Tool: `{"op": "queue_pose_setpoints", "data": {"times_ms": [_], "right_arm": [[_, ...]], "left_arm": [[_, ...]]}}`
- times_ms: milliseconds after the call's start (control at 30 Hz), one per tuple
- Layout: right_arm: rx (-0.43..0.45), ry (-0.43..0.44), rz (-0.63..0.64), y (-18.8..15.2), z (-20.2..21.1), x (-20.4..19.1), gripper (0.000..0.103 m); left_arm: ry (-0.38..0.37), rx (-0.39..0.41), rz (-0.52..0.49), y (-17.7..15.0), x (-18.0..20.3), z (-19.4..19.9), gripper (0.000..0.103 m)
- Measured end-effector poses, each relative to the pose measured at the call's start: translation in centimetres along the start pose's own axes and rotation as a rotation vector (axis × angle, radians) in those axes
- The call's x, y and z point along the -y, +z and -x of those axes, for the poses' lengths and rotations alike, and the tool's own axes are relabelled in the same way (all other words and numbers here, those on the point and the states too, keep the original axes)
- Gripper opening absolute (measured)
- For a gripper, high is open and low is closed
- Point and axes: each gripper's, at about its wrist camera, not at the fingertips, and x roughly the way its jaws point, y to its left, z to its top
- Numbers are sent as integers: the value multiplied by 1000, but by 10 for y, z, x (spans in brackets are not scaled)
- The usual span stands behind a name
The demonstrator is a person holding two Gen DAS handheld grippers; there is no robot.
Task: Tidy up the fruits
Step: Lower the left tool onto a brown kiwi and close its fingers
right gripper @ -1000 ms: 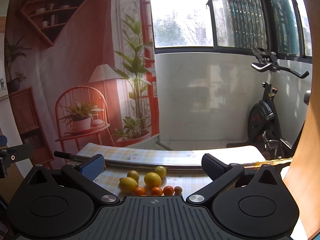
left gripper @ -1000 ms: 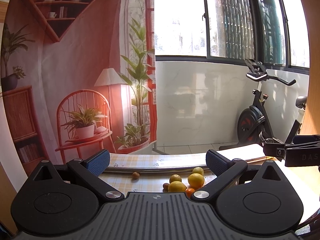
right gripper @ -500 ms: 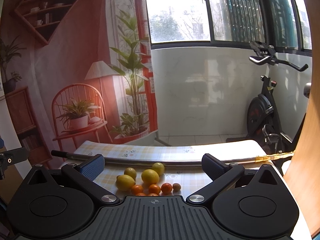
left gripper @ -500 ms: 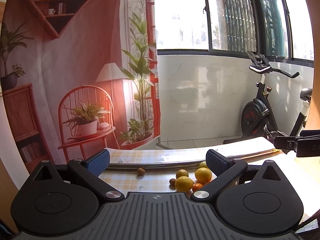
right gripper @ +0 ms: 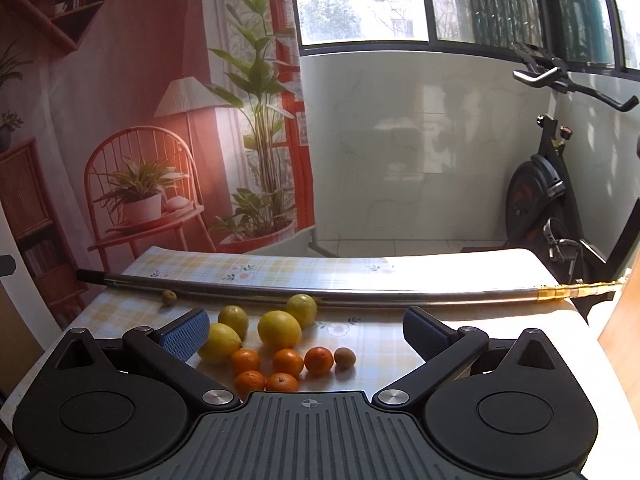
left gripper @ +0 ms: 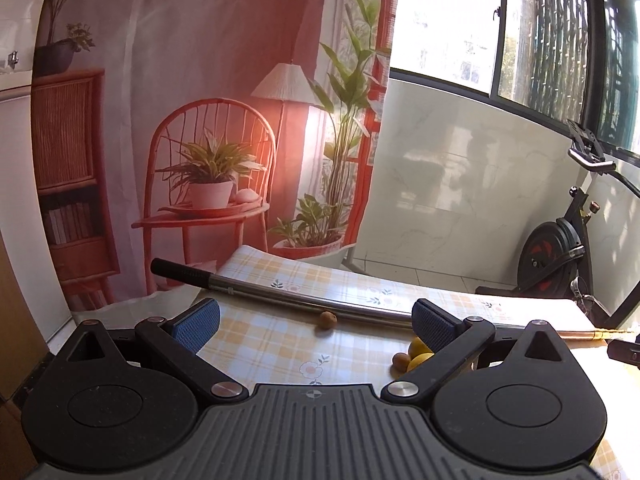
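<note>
**Both grippers spread wide, empty, over fruit on checked cloth**

Right gripper (right gripper: 306,326): fingers wide apart, nothing between the blue pads (right gripper: 182,334). Landmark is the metal pole (right gripper: 320,294) lying across the table (right gripper: 460,344). On the near side of the pole, a cluster of fruit sits in front of this gripper: four lemons (right gripper: 279,329), the farthest one touching or almost touching the pole, the nearest one just beside the left pad. Nearer still than the lemons, five small oranges (right gripper: 319,360) in a loose group, two partly cut off by the gripper body. One small brown fruit (right gripper: 345,357) just right of the oranges. A second brown fruit (right gripper: 169,297) lies alone against the pole, well left of the cluster.

Left gripper (left gripper: 316,322): also wide open, empty. Lone brown fruit (left gripper: 327,319) sits against the near side of the pole (left gripper: 300,300), between the pads in view. Lemons (left gripper: 418,348) mostly hidden behind the right finger (left gripper: 434,324). Exercise bike (right gripper: 548,184) beyond the pole's far right end.
</note>
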Motion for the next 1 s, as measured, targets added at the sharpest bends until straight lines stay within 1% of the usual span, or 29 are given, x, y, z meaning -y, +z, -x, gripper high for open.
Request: {"op": "queue_pose_setpoints", "data": {"times_ms": [67, 100, 133, 167, 200, 300, 333, 433, 467, 533, 667, 733, 833, 933, 1000], "right_arm": [[-18, 4, -4, -4, -15, 1, 103], [-26, 8, -5, -7, -23, 0, 103], [-30, 9, -5, -9, -30, 0, 103], [-32, 8, -4, -10, -36, -1, 103], [-35, 6, -4, -13, -43, -2, 103], [-39, 2, -17, -18, -60, 1, 102], [-43, -1, -23, -19, -66, 2, 101], [-59, -19, -45, -22, -82, 8, 96], [-63, -21, -59, -22, -87, 10, 96], [-67, -26, -83, -23, -96, 15, 96], [-88, -37, -107, -28, -114, 22, 96], [-103, -42, -114, -31, -121, 25, 95], [-130, -50, -125, -37, -131, 29, 95], [-145, -56, -131, -43, -138, 33, 95], [-158, -60, -131, -46, -144, 35, 95]], "left_arm": [[-11, -18, 41, -4, -10, -18, 102], [-2, -39, 49, -6, -15, -32, 101], [5, -49, 44, -6, -16, -41, 98], [8, -53, 27, -7, -18, -54, 93], [1, -52, 10, -8, -19, -64, 91], [-58, -58, -24, -8, -16, -91, 88], [-81, -64, -34, -8, -14, -101, 85], [-128, -101, -89, -10, -7, -132, 80], [-131, -113, -105, -11, -5, -142, 75], [-140, -139, -132, -15, -1, -163, 70], [-167, -191, -130, -25, 2, -206, 61], [-155, -222, -126, -31, 4, -226, 59], [-131, -265, -102, -39, 3, -251, 53], [-111, -292, -60, -43, -3, -266, 52], [-94, -302, -56, -43, -5, -276, 52]]}}
